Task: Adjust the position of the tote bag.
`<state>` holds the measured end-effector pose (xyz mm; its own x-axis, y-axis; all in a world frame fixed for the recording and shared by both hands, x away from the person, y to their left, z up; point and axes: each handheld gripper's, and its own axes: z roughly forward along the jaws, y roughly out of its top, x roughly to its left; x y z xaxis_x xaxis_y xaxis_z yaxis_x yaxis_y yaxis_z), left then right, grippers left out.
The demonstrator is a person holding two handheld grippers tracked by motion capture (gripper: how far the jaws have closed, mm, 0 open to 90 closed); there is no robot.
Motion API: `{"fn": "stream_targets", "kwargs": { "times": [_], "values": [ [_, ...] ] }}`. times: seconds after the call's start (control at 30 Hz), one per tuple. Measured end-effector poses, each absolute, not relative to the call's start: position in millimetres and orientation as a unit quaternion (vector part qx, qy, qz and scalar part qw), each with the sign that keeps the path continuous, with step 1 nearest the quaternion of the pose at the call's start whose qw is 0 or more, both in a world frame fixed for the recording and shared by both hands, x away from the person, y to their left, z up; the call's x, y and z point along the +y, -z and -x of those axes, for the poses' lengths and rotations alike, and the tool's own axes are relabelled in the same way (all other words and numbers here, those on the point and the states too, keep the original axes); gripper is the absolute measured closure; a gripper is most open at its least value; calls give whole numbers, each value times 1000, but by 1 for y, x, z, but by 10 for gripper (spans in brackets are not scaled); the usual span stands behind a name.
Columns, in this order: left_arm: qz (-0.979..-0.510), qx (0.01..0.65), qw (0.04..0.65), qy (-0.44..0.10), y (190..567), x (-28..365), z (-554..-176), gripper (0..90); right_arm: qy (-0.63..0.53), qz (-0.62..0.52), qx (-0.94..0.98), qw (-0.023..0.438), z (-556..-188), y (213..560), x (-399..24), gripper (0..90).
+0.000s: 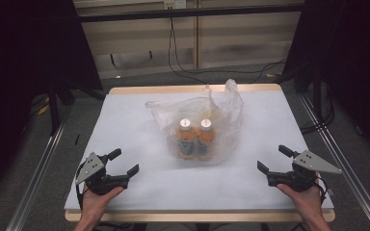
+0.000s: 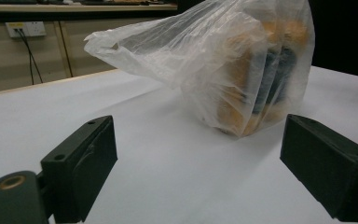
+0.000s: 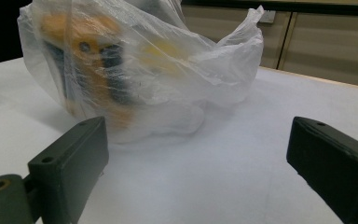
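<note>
A clear plastic bag [image 1: 200, 122] stands in the middle of the white table [image 1: 135, 125], holding two orange bottles [image 1: 195, 137] with white caps. My left gripper [image 1: 124, 162] sits near the front left of the table, open and empty, its jaws pointing toward the bag [image 2: 223, 65]. My right gripper [image 1: 274, 159] sits at the front right, also open and empty, facing the bag [image 3: 135, 70] from the other side. Both are well apart from the bag. Orange and dark shapes show blurred through the plastic in both gripper views.
The table has a wooden edge [image 1: 192, 89] at the back. Cables [image 1: 183, 67] run over the floor behind it, and dark stands [image 1: 53, 101] flank it. A wall socket [image 2: 25, 29] sits on the far wall.
</note>
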<state>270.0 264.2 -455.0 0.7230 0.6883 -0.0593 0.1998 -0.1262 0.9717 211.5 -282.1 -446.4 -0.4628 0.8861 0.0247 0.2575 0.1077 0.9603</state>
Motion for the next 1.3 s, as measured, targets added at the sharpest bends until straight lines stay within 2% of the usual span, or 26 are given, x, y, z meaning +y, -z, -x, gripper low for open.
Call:
{"fn": "stream_targets", "kwargs": {
  "times": [0.07, 0.13, 0.4, 0.47, 0.6, 1.17, 1.3],
  "values": [
    [-726, 311, 577, -207, 454, 264, -271, 110, -518, -425, 678, 302, -212, 447, -282, 53],
    [-730, 312, 574, -202, 455, 262, -271, 109, -515, -424, 682, 299, -213, 448, -284, 115],
    [-746, 311, 561, -177, 455, 259, -276, 100, -503, -426, 694, 289, -216, 451, -282, 171],
    [-749, 317, 555, -174, 454, 259, -277, 110, -498, -427, 702, 278, -218, 451, -282, 217],
    [-752, 316, 552, -176, 453, 257, -277, 121, -498, -424, 709, 263, -220, 452, -282, 247],
    [-760, 301, 558, -146, 438, 241, -292, 340, -502, -412, 726, 225, -238, 441, -273, 433],
    [-764, 296, 552, -154, 432, 236, -301, 400, -506, -411, 725, 221, -244, 435, -274, 470]
  ]
}}
